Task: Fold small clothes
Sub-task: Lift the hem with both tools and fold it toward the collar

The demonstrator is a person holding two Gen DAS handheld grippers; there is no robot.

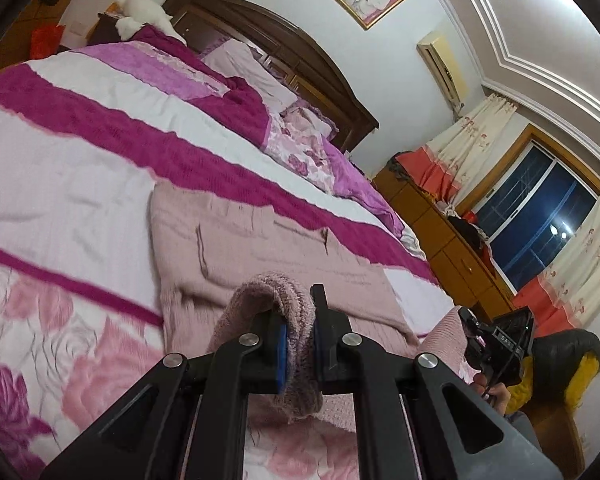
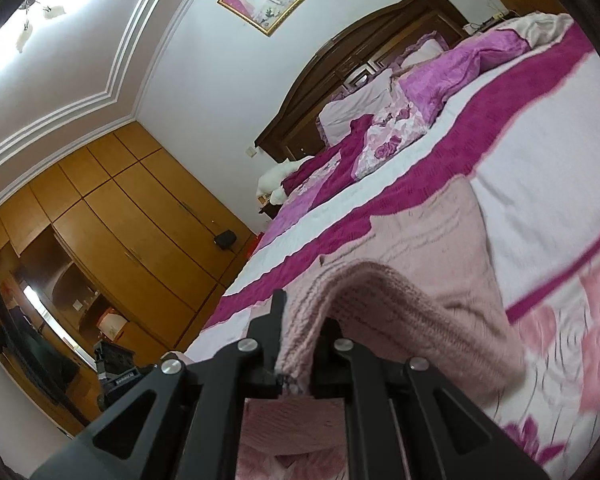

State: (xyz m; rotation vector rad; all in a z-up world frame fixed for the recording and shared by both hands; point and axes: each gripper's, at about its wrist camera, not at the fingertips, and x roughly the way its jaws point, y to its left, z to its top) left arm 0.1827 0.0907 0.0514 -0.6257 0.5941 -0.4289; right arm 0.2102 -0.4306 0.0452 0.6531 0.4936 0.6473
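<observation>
A dusty-pink knitted garment [image 1: 260, 252] lies spread on the bed; it also shows in the right wrist view [image 2: 440, 240]. My left gripper [image 1: 300, 336] is shut on a bunched near edge of the garment and holds it lifted off the bed. My right gripper [image 2: 300, 340] is shut on another part of the near edge, which arches up over the fingers. The right gripper also shows at the right edge of the left wrist view [image 1: 496, 340]. The garment's near part is hidden behind the fingers.
The bedspread [image 1: 80, 152] is white with magenta stripes and pink roses. Pillows [image 1: 260, 76] and a dark wooden headboard [image 1: 292, 44] are at the far end. A wooden dresser [image 1: 452, 240] and window stand right; a wardrobe [image 2: 120, 220] stands left.
</observation>
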